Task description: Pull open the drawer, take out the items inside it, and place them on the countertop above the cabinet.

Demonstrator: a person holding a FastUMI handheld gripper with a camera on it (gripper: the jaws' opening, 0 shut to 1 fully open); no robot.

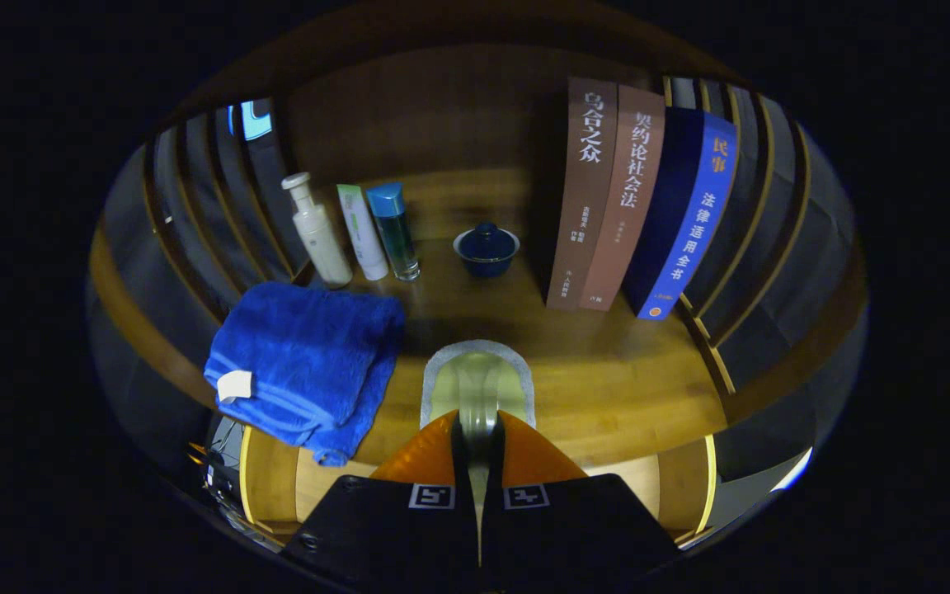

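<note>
Gripper (479,437): we see the two fingers drawn nearly together, clamped on the near end of a flat packet, one finger pressing each side.
Packet (479,384): pale green with a grey-white border; it stands on edge between the fingers and juts out just ahead of them, over the countertop.
Drawer (277,483): pulled open, light wood inside; we see it below the countertop's front edge, to either side of the fingers.
Countertop (607,388): warm brown wood, beyond the drawer.
Towel (306,363): blue, folded, lying on the countertop to the left of the packet, one corner hanging over the front edge.
Lidded cup (486,250): dark blue, beyond the packet, near the middle of the countertop.
Bottles (364,231): three standing close together behind the towel.
Books (636,198): three upright volumes, right of the cup.
</note>
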